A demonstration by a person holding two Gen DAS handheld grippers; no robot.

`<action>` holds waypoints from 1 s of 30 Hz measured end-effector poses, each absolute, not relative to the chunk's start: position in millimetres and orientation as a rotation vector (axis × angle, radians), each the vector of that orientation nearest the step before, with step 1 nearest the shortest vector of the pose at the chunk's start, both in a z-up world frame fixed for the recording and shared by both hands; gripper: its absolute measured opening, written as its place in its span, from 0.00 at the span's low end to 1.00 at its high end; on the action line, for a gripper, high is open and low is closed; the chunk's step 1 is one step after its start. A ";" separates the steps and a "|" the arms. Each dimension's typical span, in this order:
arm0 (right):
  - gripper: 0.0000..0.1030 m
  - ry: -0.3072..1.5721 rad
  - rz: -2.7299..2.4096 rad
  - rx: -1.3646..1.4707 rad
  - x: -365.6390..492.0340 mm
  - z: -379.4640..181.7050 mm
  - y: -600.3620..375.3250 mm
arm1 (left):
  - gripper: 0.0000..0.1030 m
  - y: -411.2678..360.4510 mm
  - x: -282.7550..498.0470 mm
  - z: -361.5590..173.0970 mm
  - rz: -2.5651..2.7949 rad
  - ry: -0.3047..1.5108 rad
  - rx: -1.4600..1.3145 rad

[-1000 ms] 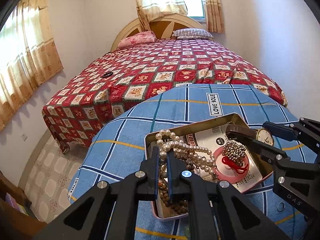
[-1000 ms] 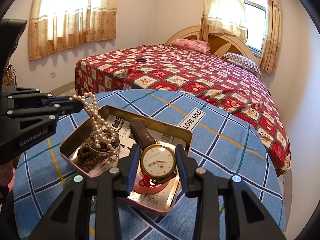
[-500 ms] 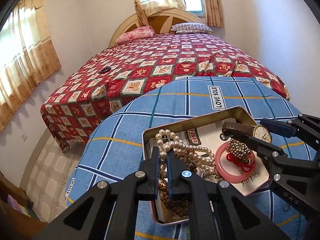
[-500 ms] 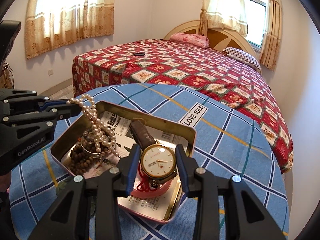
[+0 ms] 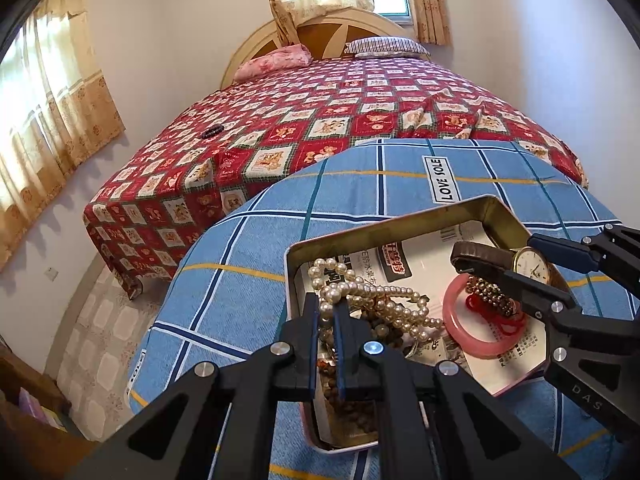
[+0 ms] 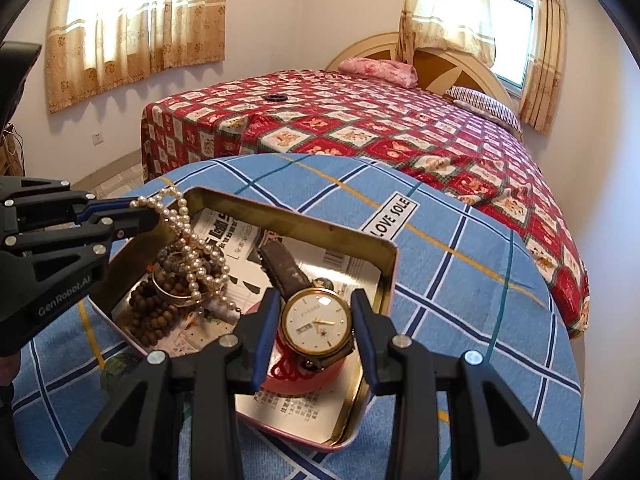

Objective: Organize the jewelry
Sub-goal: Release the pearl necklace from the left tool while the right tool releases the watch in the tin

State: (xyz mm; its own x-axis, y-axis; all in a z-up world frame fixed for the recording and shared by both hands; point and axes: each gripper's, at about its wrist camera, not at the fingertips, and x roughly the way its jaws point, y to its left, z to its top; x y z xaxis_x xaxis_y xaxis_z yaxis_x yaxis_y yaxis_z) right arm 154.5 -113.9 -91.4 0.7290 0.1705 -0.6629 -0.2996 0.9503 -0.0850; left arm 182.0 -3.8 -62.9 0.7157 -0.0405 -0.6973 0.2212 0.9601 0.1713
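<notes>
Jaws over blue plaid tabletop (image 5: 360, 196); quilted bed (image 5: 360, 112) behind.

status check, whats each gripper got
Left gripper shut on pearl necklace. Right gripper gripping watch over the tin. Necklace tangled with brown beads.

Open tin (image 6: 362, 240) of jewelry on a cloth-covered table (image 6: 480, 300), bed (image 6: 400, 128) behind.
Inside the tin: pearl necklace (image 6: 192, 256) and bead bracelets (image 6: 154, 312) lie left, watch (image 6: 316, 322) and bangle (image 5: 464, 332) right.
</notes>
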 end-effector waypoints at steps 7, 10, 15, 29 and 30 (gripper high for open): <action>0.38 0.718 0.255 -0.192 154.4 -95.6 -113.6 | 0.06 -8.1 181.4 -71.0 -0.147 0.772 0.266; 0.38 0.724 0.255 -0.196 154.3 -97.5 -112.8 | 0.06 -7.2 181.5 -71.6 -0.145 0.775 0.264; 0.38 0.728 0.252 -0.195 154.1 -98.8 -113.4 | 0.06 -6.8 181.5 -71.4 -0.145 0.774 0.264; 0.38 0.738 0.252 -0.199 153.2 -101.9 -113.1 | 0.06 -12.3 179.6 -72.7 -0.157 0.779 0.270; 0.38 0.738 0.251 -0.200 153.1 -102.2 -113.3 | 0.06 -13.2 178.6 -72.3 -0.159 0.776 0.271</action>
